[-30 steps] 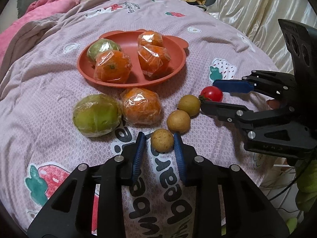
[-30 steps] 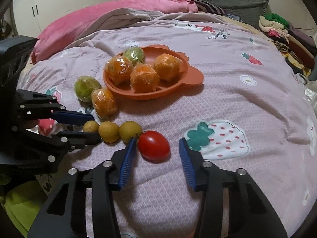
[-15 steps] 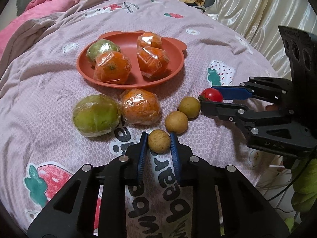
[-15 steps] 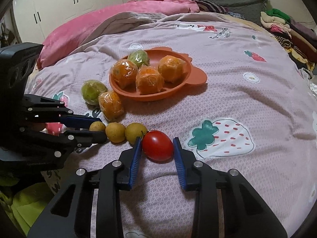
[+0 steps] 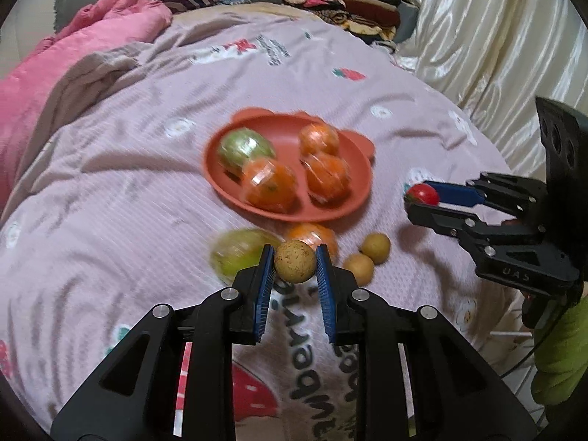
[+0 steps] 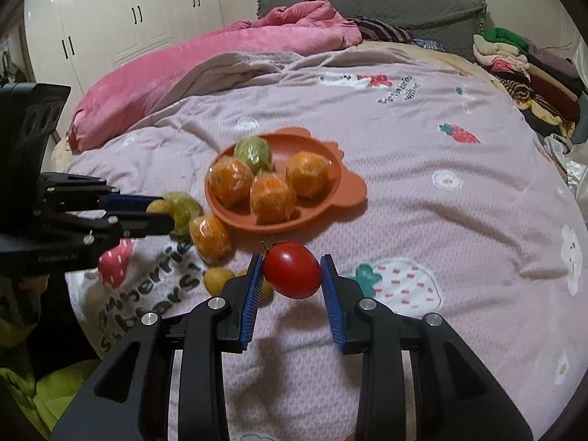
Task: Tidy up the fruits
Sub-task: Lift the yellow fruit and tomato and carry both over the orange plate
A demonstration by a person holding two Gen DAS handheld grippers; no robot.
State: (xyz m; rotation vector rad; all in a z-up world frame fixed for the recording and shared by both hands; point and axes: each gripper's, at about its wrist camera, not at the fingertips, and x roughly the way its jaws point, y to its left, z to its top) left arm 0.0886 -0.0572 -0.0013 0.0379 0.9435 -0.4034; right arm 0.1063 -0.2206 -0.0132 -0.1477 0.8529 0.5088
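1. Fruit in both tongs: my left gripper is pinching a small brown speckled fruit between its blue pads, and my right gripper is clamped on the red tomato. Both pieces hang clear of the bedspread, and the tomato throws a shadow on the cloth below it.

2. The relation I'm steering by: the orange plate lies straight ahead of both grippers and further up the bed. From the left wrist view it sits ahead and slightly right of the held fruit; from the right wrist view it sits ahead and slightly left of the tomato. I judge neither hand clearly nearer.

3. The plate already carries three wrapped oranges and one wrapped green fruit. The barest patch I can see is its far right part, by the ear-shaped tabs, so that is probably the spot for small round pieces.

4. The tomato is slightly egg-shaped, with its long axis running roughly across the jaws.

5. Still on the cloth near the plate's front rim: a wrapped orange, a wrapped green fruit, and two small brown fruits.

6. Surface and room: a soft, rumpled lilac bedspread with strawberry prints, so round fruit could roll. A pink quilt, a grey headboard, folded clothes, white wardrobe doors and a satin curtain surround it.
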